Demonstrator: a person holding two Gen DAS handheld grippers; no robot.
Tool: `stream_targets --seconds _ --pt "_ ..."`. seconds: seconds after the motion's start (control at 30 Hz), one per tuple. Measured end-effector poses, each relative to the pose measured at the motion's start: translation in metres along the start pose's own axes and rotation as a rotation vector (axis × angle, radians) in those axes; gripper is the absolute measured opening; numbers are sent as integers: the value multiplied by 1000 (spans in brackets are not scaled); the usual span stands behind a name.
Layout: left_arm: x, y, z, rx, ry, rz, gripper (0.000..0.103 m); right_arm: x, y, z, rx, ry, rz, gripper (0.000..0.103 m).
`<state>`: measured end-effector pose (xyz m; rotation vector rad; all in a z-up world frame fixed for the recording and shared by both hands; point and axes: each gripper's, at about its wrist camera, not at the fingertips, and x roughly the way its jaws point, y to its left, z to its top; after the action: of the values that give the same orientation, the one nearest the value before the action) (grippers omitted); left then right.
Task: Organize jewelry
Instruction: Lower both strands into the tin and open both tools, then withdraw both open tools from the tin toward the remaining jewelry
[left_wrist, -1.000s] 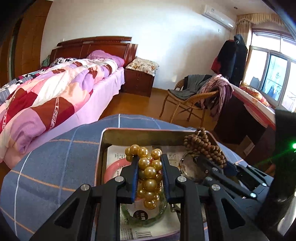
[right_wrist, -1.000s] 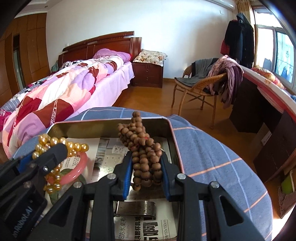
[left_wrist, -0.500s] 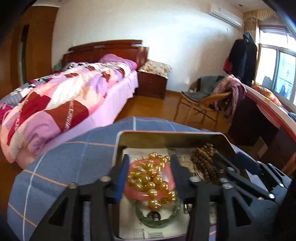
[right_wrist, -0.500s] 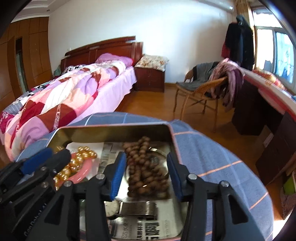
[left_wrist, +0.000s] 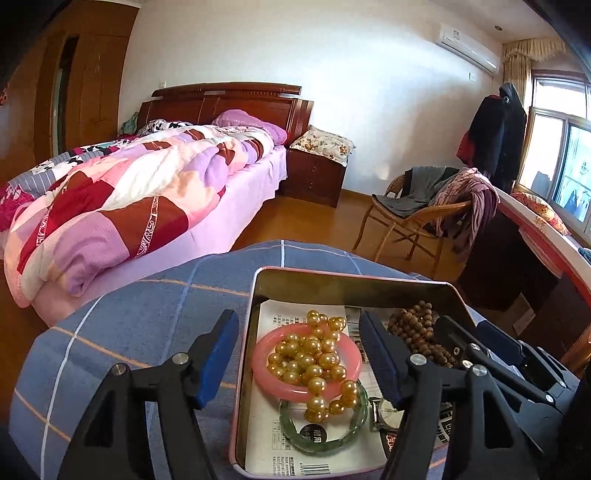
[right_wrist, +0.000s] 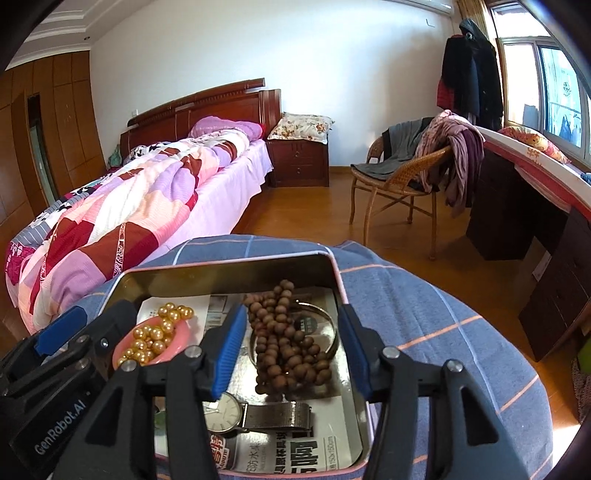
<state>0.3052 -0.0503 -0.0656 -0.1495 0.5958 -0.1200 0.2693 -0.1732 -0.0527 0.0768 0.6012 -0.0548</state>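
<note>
An open metal tin (left_wrist: 351, 286) lined with newspaper sits on a blue checked cloth. In the left wrist view a gold bead string (left_wrist: 314, 363) lies heaped on a pink bangle (left_wrist: 260, 363). My left gripper (left_wrist: 297, 354) straddles them, its jaws opening and the pads clear of the beads. A green bangle (left_wrist: 325, 441) and a watch (left_wrist: 388, 410) lie nearer. In the right wrist view a brown wooden bead string (right_wrist: 284, 343) rests in the tin (right_wrist: 221, 271) over a metal bangle (right_wrist: 330, 317). My right gripper (right_wrist: 291, 350) is opening around it without touching.
The cloth-covered table (left_wrist: 129, 332) ends just beyond the tin. A bed (left_wrist: 129, 192) stands to the left. A wicker chair (left_wrist: 413, 221) draped with clothes and a dark desk (right_wrist: 535, 206) stand to the right. Bare wooden floor lies between them.
Both grippers opened and let go. The gold beads dropped onto the pink bangle and the wooden beads dropped into the tin. Both strings now lie loose.
</note>
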Motion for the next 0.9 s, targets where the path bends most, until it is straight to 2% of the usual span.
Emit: stream_targets --seconds 0.13,0.2,0.3,0.37,0.47,0.6,0.73,0.9 --pt "0 3 1 -22 -5 -2 68 -2 0 0 6 -12 3 59" --pt "-2 6 2 -38 -5 1 68 -8 -2 -1 5 -40 -37 76" --pt "-5 9 4 -60 -13 -5 72 -17 -8 2 30 -86 -54 84" --pt "-8 9 5 -43 -12 31 72 -17 -11 3 43 -92 -61 89" --pt "-18 7 5 9 0 88 72 -15 -12 3 55 -87 -59 89" --pt "-42 12 -2 71 17 100 72 -20 -11 1 47 -121 -63 90" --pt "-65 32 -9 62 41 89 72 -21 -6 -5 10 -104 -91 90" --pt "-90 64 -24 35 66 83 72 -44 3 -14 -9 -53 -69 89"
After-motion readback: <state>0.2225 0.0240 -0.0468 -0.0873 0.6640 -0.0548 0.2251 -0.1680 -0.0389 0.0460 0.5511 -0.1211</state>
